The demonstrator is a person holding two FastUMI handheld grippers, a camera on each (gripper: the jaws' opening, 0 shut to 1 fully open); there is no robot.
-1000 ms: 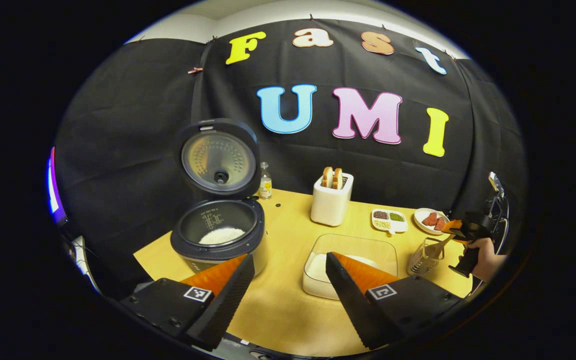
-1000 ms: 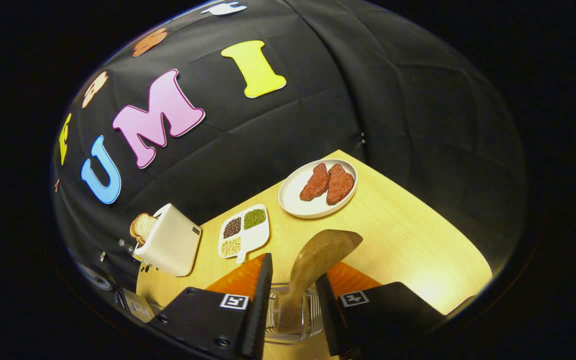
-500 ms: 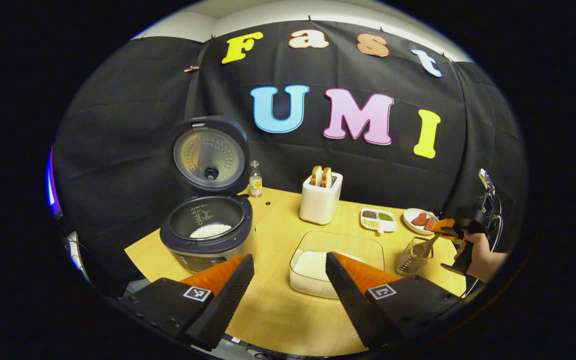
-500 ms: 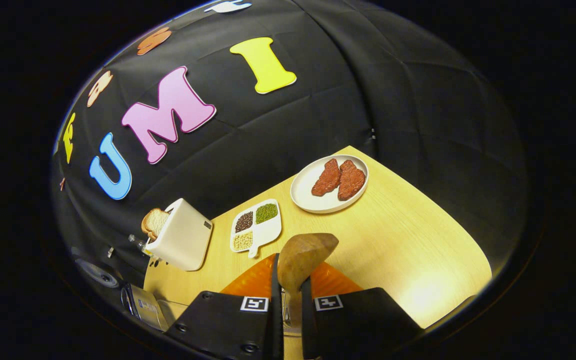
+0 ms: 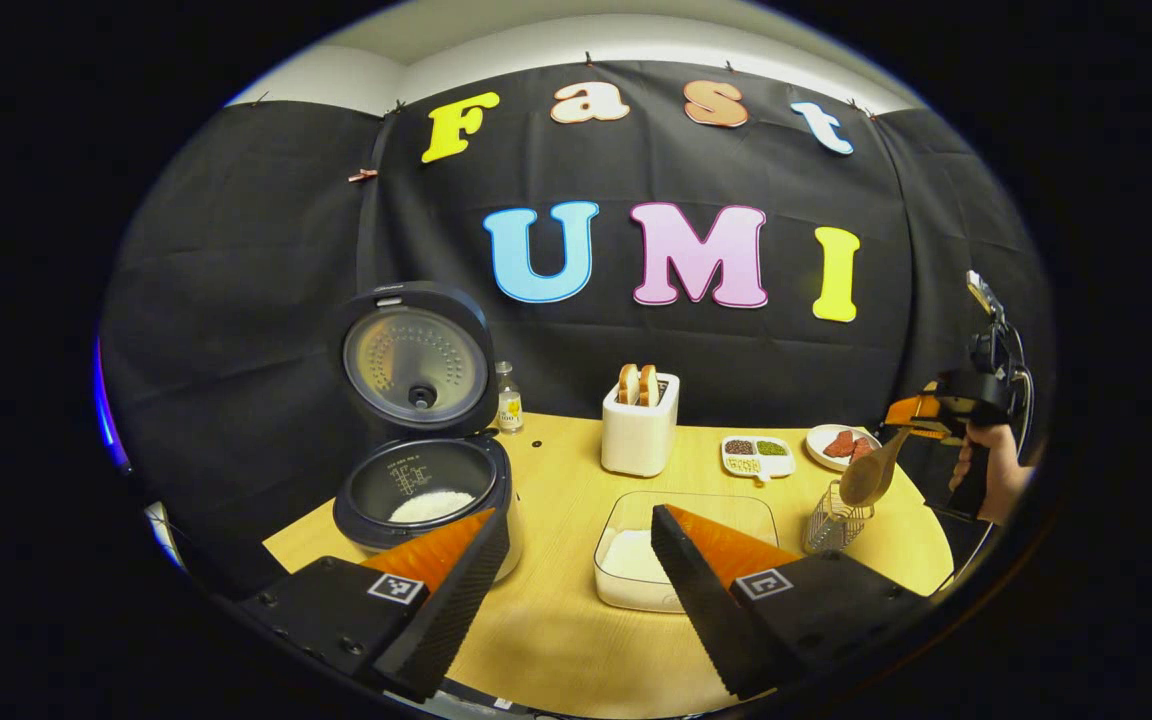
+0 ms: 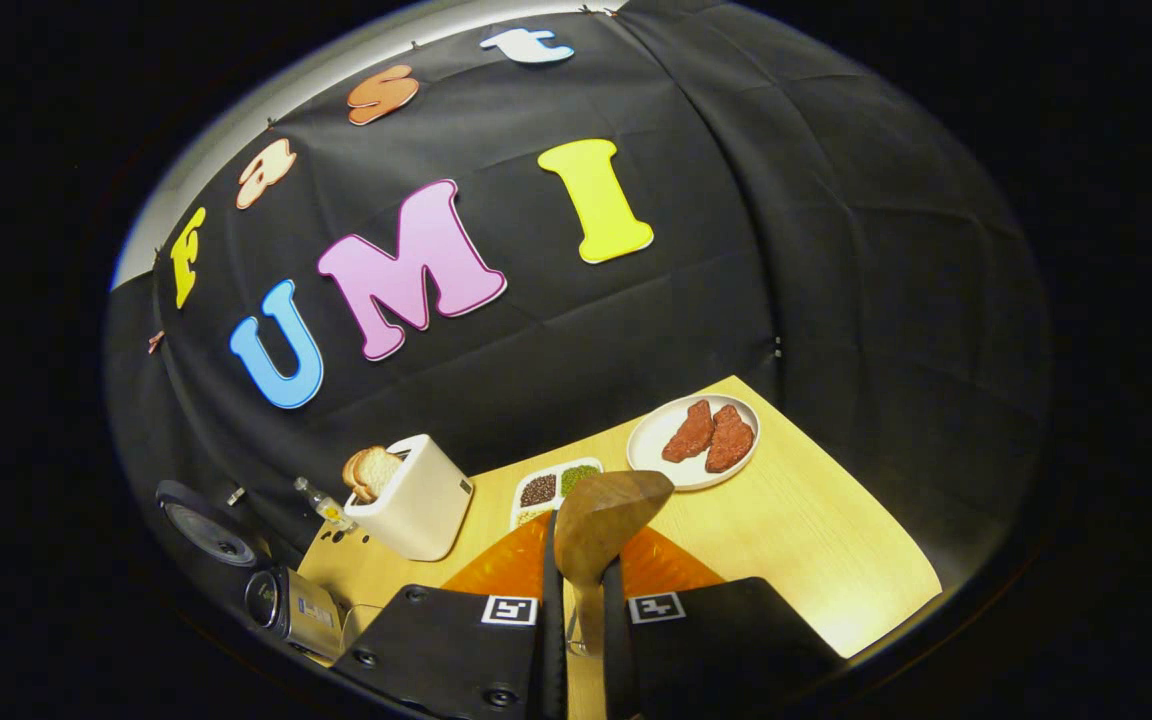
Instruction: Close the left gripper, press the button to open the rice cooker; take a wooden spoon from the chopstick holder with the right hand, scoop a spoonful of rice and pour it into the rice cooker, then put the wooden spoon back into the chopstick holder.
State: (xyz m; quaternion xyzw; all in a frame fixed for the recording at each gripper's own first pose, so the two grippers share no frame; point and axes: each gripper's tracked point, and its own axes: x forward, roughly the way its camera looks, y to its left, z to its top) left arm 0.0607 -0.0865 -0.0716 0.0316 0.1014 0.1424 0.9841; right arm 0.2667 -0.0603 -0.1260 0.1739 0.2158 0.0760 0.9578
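Observation:
The rice cooker (image 5: 423,490) stands open at the table's left, lid (image 5: 416,362) upright and white rice in the pot. My left gripper (image 5: 576,565) hangs open over the table's near edge, holding nothing. In front of it sits a clear rice container (image 5: 636,555). At the far right, a hand holds my right gripper (image 5: 914,420), shut on the wooden spoon (image 5: 868,478). The spoon's bowl hangs just over the wire chopstick holder (image 5: 833,520). In the right gripper view, the spoon (image 6: 604,512) sticks out past my right gripper (image 6: 581,570), handle pinched between the fingers.
A white toaster (image 5: 641,436) with bread stands mid-table in front of the cloth wall, with a small bottle (image 5: 508,398) to its left. A divided dish (image 5: 758,456) and a plate of meat (image 5: 839,445) lie at the back right. The table edge (image 6: 886,600) runs close by on the right.
My right gripper closed on the spoon's handle and rose, lifting the spoon up from the holder. The left gripper drew back from the table and stayed open.

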